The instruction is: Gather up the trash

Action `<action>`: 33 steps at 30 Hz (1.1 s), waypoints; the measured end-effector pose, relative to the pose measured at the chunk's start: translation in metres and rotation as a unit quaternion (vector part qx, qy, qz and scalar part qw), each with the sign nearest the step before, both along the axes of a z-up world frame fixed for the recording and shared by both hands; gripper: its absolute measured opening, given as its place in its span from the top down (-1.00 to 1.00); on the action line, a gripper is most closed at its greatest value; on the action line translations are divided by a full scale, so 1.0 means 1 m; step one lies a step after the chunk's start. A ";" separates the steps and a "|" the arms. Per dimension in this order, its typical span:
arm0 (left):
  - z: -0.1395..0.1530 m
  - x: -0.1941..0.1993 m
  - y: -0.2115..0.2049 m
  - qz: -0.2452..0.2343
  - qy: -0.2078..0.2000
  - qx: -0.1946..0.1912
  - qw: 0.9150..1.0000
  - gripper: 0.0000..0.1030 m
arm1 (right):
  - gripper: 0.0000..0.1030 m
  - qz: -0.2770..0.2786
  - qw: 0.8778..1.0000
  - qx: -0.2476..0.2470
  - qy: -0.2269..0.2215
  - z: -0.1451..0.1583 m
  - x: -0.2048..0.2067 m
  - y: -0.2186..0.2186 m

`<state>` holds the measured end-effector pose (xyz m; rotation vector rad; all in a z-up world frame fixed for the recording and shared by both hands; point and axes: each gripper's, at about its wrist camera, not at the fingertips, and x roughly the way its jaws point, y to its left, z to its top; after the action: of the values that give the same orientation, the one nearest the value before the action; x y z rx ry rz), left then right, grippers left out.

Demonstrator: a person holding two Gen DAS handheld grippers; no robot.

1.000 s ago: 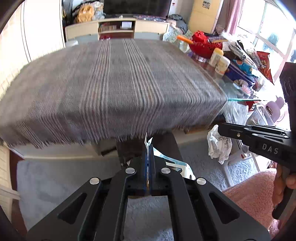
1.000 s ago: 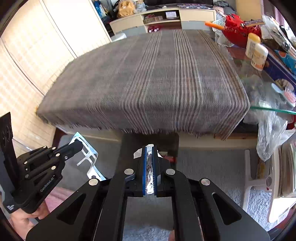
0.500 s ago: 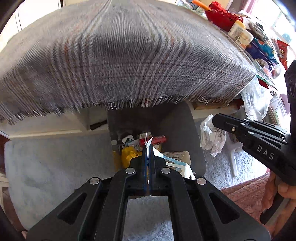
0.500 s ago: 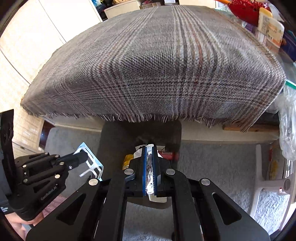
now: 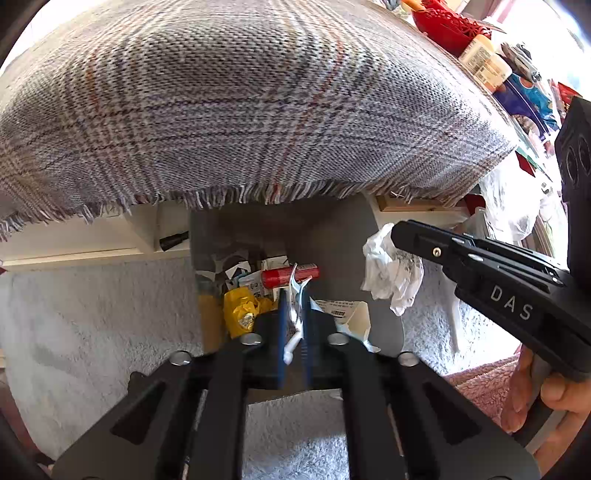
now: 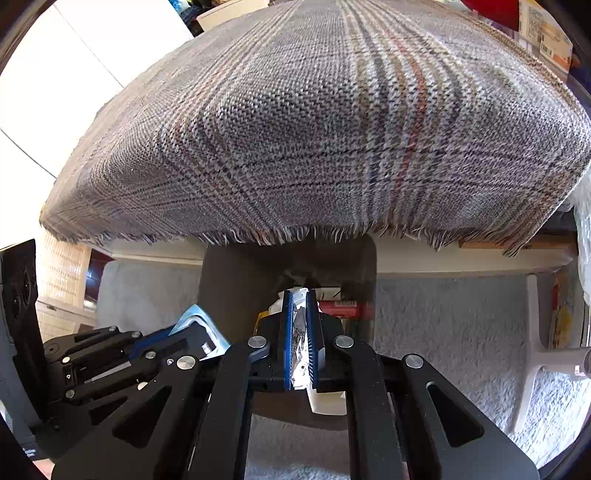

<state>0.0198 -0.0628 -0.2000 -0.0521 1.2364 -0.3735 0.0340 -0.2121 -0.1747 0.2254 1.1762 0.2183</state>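
A grey trash bin (image 5: 343, 236) stands on the carpet under the table edge, holding a red tube (image 5: 290, 276), a yellow wrapper (image 5: 240, 314) and a small carton (image 5: 351, 317). My left gripper (image 5: 293, 295) hangs over the bin with its jaws slightly parted; a white and blue plastic wrapper (image 5: 295, 325) sits loosely between them. My right gripper (image 6: 299, 299) is shut on a crinkled silver foil wrapper (image 6: 299, 339) above the same bin (image 6: 236, 280). The right gripper also shows in the left wrist view (image 5: 402, 230), the left one in the right wrist view (image 6: 122, 354).
A plaid fringed cloth (image 5: 240, 103) covers the table and overhangs the bin. A crumpled white paper (image 5: 388, 273) lies by the bin's right side. Bottles and a red basket (image 5: 454, 22) crowd the table's far right. Pale carpet (image 5: 92, 314) surrounds the bin.
Both grippers dropped and tilted down toward the bin, which now fills the centre. The left jaws have parted a little around the wrapper. The right stays clamped on the foil.
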 end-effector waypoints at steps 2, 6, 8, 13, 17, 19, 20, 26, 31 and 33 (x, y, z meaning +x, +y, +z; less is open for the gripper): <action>0.002 0.000 0.001 0.001 -0.004 0.004 1.000 0.78 | 0.79 0.001 1.000 0.002 0.003 -0.001 0.001 0.001; 0.008 -0.001 0.007 0.011 -0.014 0.004 1.000 0.68 | 0.51 -0.007 1.000 0.007 0.002 0.002 -0.001 -0.003; 0.013 -0.002 0.011 0.014 -0.022 0.006 1.000 0.59 | -0.03 -0.013 1.000 0.010 -0.005 0.004 -0.002 -0.007; 0.029 -0.005 0.021 0.024 -0.051 0.011 0.998 0.04 | -0.66 -0.036 0.999 -0.018 -0.034 0.015 -0.007 -0.017; 0.050 -0.008 0.032 0.036 -0.085 0.004 0.996 -0.53 | -0.93 -0.057 0.997 -0.030 -0.053 0.027 -0.014 -0.027; 0.063 -0.011 0.035 0.040 -0.108 0.004 0.993 -0.63 | -0.93 -0.059 0.995 -0.034 -0.068 0.038 -0.019 -0.029; 0.068 -0.013 0.037 0.042 -0.118 0.004 0.992 -0.69 | -0.93 -0.061 0.995 -0.039 -0.075 0.042 -0.020 -0.032; 0.113 -0.026 0.050 0.065 -0.203 -0.001 0.977 -0.84 | -0.93 -0.090 0.982 -0.069 -0.154 0.081 -0.041 -0.044; 0.148 -0.045 0.050 0.070 -0.285 0.015 0.956 -0.84 | -0.94 -0.109 0.958 -0.098 -0.248 0.117 -0.068 -0.047; 0.156 -0.054 0.050 0.069 -0.300 0.008 0.951 -0.84 | -0.94 -0.114 0.948 -0.111 -0.276 0.127 -0.077 -0.049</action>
<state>-0.0338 -0.0126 -0.0441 -0.0091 0.6278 -0.2299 -0.0427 -0.2611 -0.0474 0.0883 0.6025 -0.0575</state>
